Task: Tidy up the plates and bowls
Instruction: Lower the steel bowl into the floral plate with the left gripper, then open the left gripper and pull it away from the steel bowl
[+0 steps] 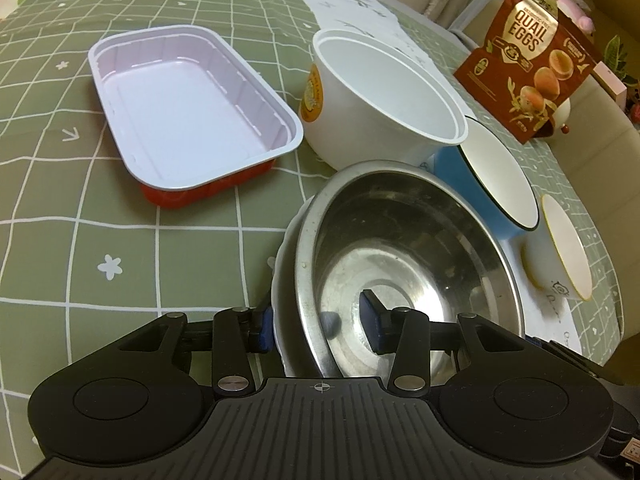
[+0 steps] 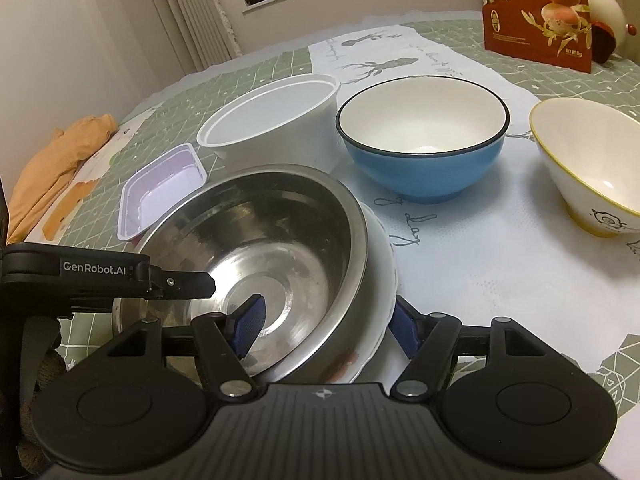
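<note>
**Steel bowl on plate; rest unsorted**

Steel bowl sits nested on white plate, near edge. Left gripper and right gripper straddle both rims; whether the pads are pressing, cannot tell. Blue bowl, cream bowl, tub, tray remain apart, far side.

Black gripper, blue-padded jaws, "GenRobot.AI" marking

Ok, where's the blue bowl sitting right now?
The blue bowl stands upright on the white cloth at mid-table in the right wrist view, between the white plastic tub and the yellow-rimmed bowl, behind the steel bowl.
</note>
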### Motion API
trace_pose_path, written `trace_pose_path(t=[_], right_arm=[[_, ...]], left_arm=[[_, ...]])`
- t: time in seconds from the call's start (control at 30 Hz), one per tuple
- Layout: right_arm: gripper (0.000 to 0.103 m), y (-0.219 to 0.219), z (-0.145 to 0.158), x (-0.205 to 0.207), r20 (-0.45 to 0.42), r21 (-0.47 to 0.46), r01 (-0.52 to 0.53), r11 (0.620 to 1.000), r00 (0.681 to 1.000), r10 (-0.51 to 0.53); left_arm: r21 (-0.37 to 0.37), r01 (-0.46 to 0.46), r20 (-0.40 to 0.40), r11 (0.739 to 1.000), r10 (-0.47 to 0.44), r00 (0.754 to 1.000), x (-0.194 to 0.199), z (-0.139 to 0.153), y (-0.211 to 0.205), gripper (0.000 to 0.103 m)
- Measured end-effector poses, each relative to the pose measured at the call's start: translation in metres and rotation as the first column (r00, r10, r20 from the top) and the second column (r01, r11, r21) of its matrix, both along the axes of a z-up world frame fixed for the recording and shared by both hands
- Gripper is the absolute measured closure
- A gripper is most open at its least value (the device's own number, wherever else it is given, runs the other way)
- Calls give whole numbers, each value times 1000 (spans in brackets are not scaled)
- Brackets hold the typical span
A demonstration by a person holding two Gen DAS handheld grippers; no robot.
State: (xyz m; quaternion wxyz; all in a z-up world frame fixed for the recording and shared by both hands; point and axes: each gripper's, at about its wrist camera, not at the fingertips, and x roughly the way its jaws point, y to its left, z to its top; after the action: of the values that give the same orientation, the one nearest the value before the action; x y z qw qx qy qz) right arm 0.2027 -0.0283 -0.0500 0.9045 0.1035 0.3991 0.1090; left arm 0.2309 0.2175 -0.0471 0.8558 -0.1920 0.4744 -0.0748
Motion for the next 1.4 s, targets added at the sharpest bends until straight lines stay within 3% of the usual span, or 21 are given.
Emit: trace_pose_path(t=[0.83, 1.0, 1.17, 1.4], right_arm=[[34, -8, 0, -1, 9, 28, -2, 1000, 1000, 2], [34, -11, 7, -8, 69, -2, 22, 1000, 997, -22], [33, -23, 24, -19, 181, -58, 69, 996, 982, -57], [29, -89, 55, -43, 336, -82, 205, 975, 927, -167]], left_arm=[[38, -46, 22, 998, 45, 999, -5, 10, 2, 67], [64, -103, 107, 993, 96, 990, -13, 28, 3, 67], [21, -155, 292, 988, 142, 946, -31, 64, -6, 66], [-63, -30, 458, 998, 56, 887, -35, 96, -61, 66]])
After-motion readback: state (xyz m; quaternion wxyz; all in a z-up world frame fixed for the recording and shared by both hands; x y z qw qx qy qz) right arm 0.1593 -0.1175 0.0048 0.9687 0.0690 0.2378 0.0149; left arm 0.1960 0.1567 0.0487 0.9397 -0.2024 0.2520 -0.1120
